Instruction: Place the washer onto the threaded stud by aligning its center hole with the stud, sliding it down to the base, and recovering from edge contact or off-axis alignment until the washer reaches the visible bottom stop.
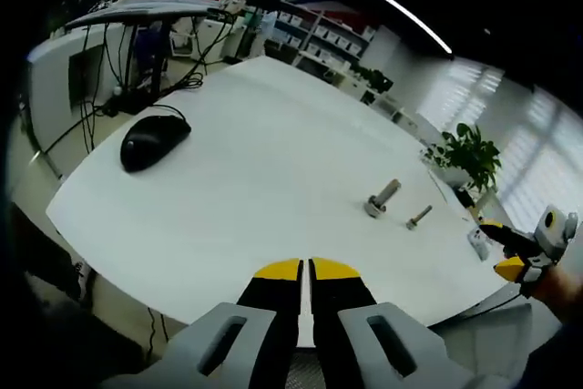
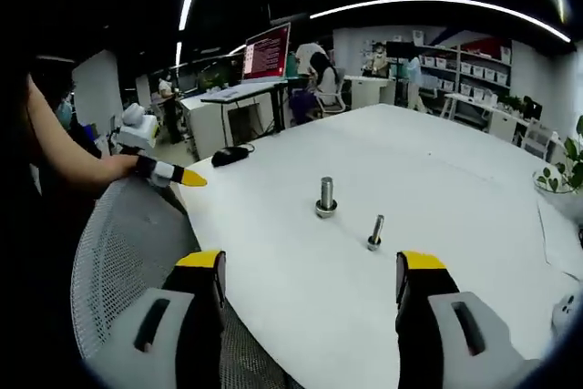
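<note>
While both tools hang back at the near edge of the white table (image 2: 474, 179), neither holds anything: the left gripper (image 1: 305, 271) has its jaws pressed together, and the right gripper (image 2: 310, 266) has its jaws wide apart, probably ready to pick something up. Near the table's middle stand a thick stud (image 2: 326, 196) and, just beside it, a thinner bolt (image 2: 375, 230). Whether a washer already sits at the thick stud's base, I cannot tell. A mouse (image 1: 153, 141) lies towards the far corner.

A white bench (image 2: 437, 179) fills the open office; ceiling light strips (image 2: 437, 2) glow overhead; shelving (image 1: 319, 38) lines the far wall; a potted plant (image 1: 469, 154) stands by bright windows (image 1: 537, 148).
</note>
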Demonstrator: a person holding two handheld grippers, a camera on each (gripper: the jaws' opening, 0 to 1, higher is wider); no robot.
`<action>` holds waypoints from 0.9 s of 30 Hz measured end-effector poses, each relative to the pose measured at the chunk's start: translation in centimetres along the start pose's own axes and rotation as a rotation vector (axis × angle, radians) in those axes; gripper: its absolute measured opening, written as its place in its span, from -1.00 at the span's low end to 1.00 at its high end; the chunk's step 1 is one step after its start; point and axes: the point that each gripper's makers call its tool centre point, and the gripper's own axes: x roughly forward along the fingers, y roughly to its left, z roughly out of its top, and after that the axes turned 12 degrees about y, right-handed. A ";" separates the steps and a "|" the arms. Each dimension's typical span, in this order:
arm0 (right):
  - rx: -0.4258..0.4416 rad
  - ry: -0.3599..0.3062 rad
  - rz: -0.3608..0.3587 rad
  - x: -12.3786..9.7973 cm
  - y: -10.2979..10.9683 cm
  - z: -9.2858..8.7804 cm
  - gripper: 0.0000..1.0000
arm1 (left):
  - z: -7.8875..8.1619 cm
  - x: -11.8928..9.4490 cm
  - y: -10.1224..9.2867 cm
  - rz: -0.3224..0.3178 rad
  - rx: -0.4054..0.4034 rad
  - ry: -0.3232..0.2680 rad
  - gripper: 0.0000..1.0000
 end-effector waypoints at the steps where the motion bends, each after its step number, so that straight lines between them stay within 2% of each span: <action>1: 0.009 -0.008 -0.017 -0.3 -0.3 -0.3 0.60 | -0.3 0.1 0.1 0.014 0.010 0.016 -0.98; 4: 0.005 0.013 -0.059 -0.5 -1.0 -1.3 0.63 | -0.7 0.2 -0.3 0.017 0.026 0.040 -1.00; 5: -0.038 0.043 -0.098 -0.6 -1.7 -1.7 0.61 | -0.8 0.2 -0.5 0.008 0.022 0.045 -1.00; 7: -0.040 0.017 -0.135 -1.1 -2.4 -1.2 0.55 | -0.8 0.3 -0.8 -0.011 0.012 0.046 -1.00; 10: -0.012 0.020 -0.133 -1.8 -2.8 -1.8 0.56 | -1.3 0.2 -0.6 0.009 0.014 0.061 -1.00; 15: 0.002 0.060 -0.164 -2.8 -3.1 -4.3 0.56 | -1.6 0.0 -0.9 0.003 0.012 0.060 -0.99; 19: 0.039 0.073 -0.175 -3.4 -3.2 -6.0 0.57 | -1.4 -0.4 -0.6 0.020 0.000 0.020 -0.99; 21: 0.052 0.072 -0.166 -3.4 -2.7 -6.5 0.58 | -1.4 -0.6 -0.7 0.014 -0.019 0.011 -0.99; 27: 0.062 0.094 -0.162 -2.8 -1.7 -7.7 0.55 | -1.4 -0.4 -0.8 0.014 0.011 0.025 -0.99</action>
